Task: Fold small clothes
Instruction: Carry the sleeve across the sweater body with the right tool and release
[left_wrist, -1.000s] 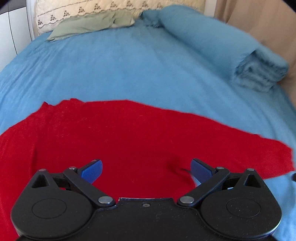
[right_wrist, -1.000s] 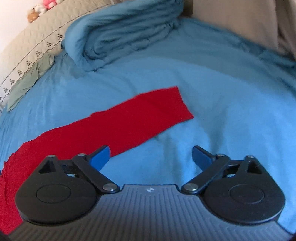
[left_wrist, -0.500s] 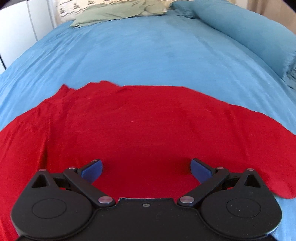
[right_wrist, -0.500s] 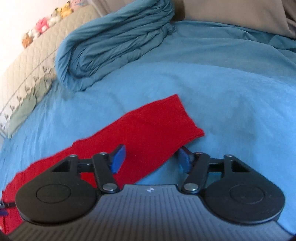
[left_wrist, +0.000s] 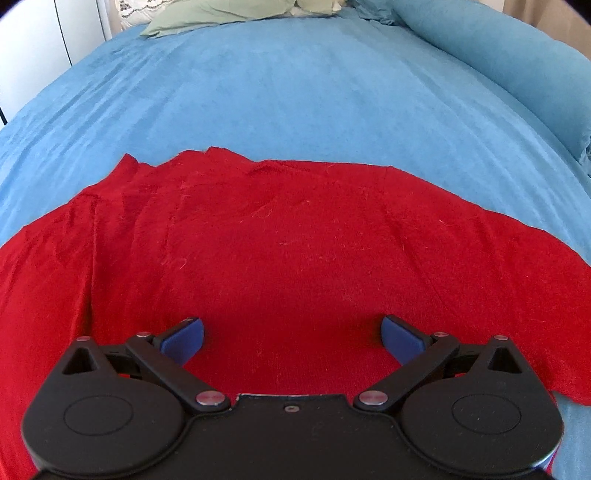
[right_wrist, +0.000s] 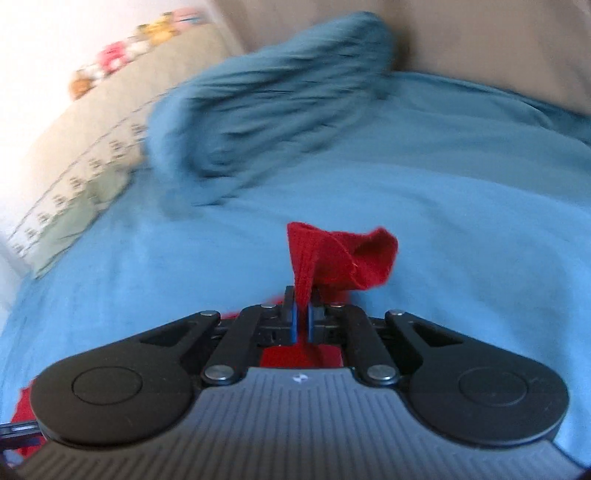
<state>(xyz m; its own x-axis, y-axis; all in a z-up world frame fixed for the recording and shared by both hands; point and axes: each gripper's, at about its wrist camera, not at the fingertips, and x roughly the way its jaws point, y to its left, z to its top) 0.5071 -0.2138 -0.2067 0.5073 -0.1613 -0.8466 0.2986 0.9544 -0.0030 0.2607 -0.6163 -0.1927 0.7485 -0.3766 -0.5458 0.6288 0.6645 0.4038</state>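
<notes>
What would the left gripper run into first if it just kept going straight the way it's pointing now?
Most likely the red garment. The left gripper is open and angled down over it, so the cloth spread on the blue bedsheet fills the line ahead. How far above the fabric it sits is unclear.

Garment (left_wrist: 295, 258): flat on bed (left_wrist: 295, 92), under and ahead of left tool (left_wrist: 291, 334); one end pinched in right tool (right_wrist: 303, 317), rising ahead of it. Rolled duvet (right_wrist: 266, 122): beyond right tool, left. Pillow (left_wrist: 229, 14): far end.
</notes>
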